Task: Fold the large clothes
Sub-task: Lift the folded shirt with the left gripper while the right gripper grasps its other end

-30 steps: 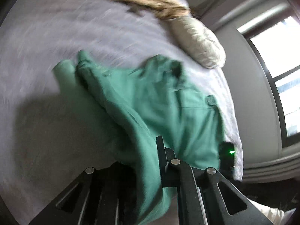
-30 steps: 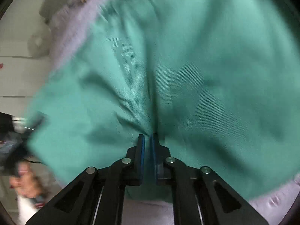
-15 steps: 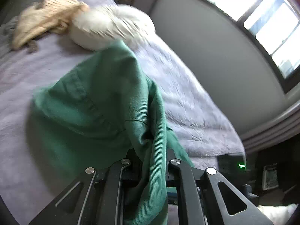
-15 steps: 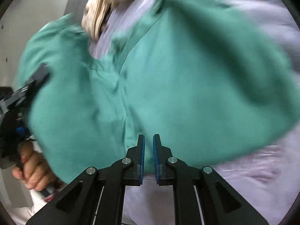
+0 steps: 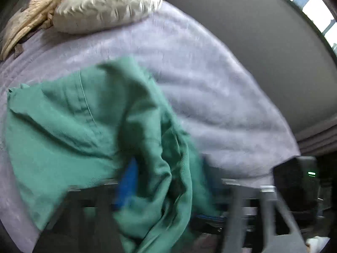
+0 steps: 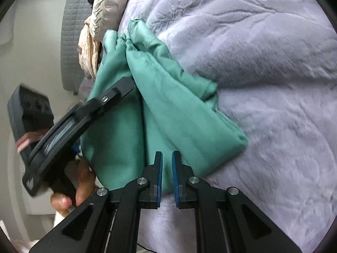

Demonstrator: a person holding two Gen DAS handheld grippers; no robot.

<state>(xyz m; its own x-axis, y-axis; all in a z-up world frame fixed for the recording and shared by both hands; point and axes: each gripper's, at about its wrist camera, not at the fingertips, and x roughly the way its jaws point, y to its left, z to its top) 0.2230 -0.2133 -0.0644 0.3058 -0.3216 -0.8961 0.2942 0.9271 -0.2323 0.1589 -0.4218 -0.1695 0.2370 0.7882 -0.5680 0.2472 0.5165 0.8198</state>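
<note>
— Garment first: where does it lie?

— Green garment (image 6: 168,105) sits bunched on the lilac blanket (image 6: 263,73), running from the upper middle of the right wrist frame down to lower centre, doubled into 2 long soft lobes. It looks like a smooth woven twill, with a stitched seam showing in the left wrist view.

— And the left gripper (image 5: 166,189)?

— Blurred, but its jaws are opening, with a hanging fold of the cloth between them — the pads no longer seem to press it. I judge a fold has just been laid and is being let go.

— Right gripper (image 6: 166,177)?

— Nearly closed, a narrow slit between the blue pads. The cloth's edge lies at or behind the tips; whether it is pinched I cannot tell.

— Next move?

— Probably freeing both tools, then flattening the lumpy bundle — the plush blanket gives underfoot, so the creases need smoothing. A puffy white pillow (image 5: 105,4) and a tan crinkled cloth (image 5: 31,19) lie upper left, well apart.
</note>
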